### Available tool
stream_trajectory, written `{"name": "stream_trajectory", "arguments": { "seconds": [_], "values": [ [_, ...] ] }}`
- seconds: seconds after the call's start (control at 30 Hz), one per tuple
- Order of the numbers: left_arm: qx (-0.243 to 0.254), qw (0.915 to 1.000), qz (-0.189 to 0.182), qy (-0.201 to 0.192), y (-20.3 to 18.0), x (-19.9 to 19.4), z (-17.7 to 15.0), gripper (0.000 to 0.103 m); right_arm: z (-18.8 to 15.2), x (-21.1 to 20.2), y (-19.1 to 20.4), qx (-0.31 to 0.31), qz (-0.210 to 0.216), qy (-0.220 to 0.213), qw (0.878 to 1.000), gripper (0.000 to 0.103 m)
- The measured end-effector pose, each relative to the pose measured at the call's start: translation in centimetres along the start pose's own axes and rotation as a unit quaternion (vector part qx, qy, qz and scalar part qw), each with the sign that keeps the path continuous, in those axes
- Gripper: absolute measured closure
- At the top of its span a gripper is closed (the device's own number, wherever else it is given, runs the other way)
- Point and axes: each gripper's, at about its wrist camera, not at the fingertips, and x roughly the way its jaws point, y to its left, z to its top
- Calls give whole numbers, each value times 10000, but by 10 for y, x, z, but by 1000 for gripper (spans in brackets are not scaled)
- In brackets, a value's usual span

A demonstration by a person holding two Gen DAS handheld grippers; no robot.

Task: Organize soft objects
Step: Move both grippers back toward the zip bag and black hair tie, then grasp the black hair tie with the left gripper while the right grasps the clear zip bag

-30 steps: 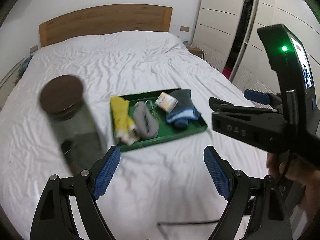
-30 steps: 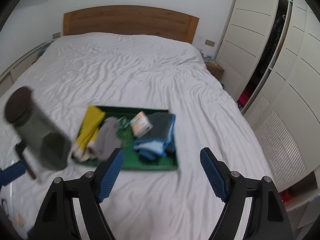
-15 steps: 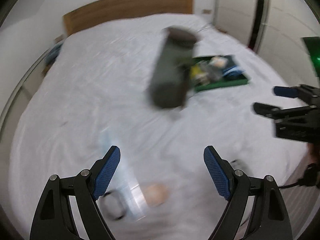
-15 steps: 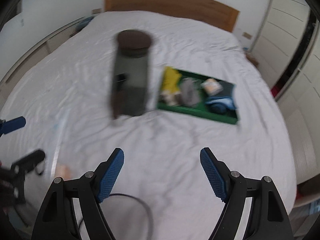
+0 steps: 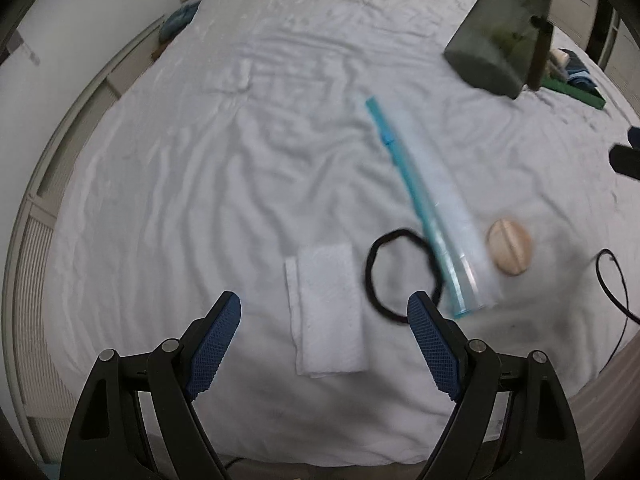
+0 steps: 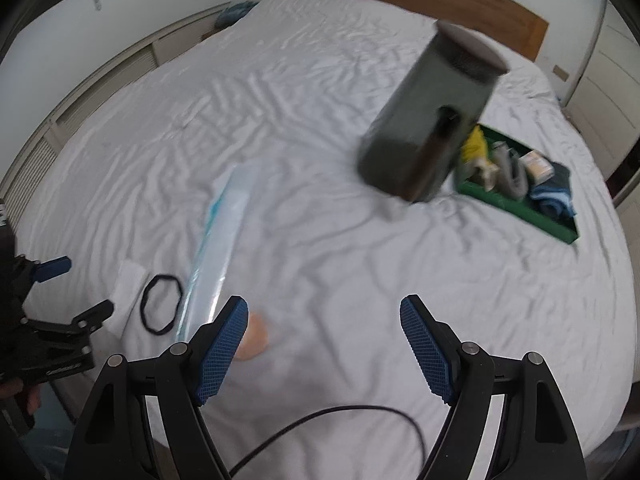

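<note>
Left tongs [image 5: 324, 322] wide, empty | right tongs [image 6: 322, 326] wide, empty | I aim at folded cloth [image 5: 326, 308], probably nearest soft item on bed [image 5: 200, 160].

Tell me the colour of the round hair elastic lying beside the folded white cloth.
Black. The round hair elastic shows best in the left wrist view, beside the folded white cloth.

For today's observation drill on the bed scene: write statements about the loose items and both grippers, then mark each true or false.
1. The left gripper is shut on the white folded cloth. False: its jaws stand open, holding nothing.
2. The black hair tie lies between the cloth and the clear zip bag. True.
3. The green tray is empty. False: it holds yellow, grey and blue soft items.
4. The right gripper is open. True.
</note>
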Motion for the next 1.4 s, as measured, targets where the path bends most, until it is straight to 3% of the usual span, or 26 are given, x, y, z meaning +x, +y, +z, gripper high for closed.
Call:
{"name": "stream_trajectory", "arguments": {
  "seconds": [0.27, 0.47, 0.57, 0.93, 1.17, 1.3, 1.4],
  "values": [
    [-11, 10000, -74, 9, -2, 12, -3, 22, -7, 30, 13, -22, 13, 192, 9998, 24],
    [755, 9959, 107, -494, -19, 17, 9, 22, -16, 36, 13, 79, 50, 199, 9998, 24],
    [958, 9940, 148, -514, -24, 28, 19, 22, -20, 36, 10, 115, 73, 189, 9997, 24],
    [808, 9965, 205, -83, -19, 66, 41, 22, -26, 39, 4, 185, 51, 146, 9997, 24],
    [314, 9991, 281, -8, 8, 85, 75, 22, -23, 46, 7, 156, 108, 143, 9997, 24],
    [17, 9999, -123, 44, 28, 72, 82, 22, -21, 50, 12, 77, 164, 157, 9997, 24],
    [232, 9980, -540, 243, 25, 61, 72, 22, -19, 54, 14, 70, 208, 166, 9996, 24]
  ]
}}
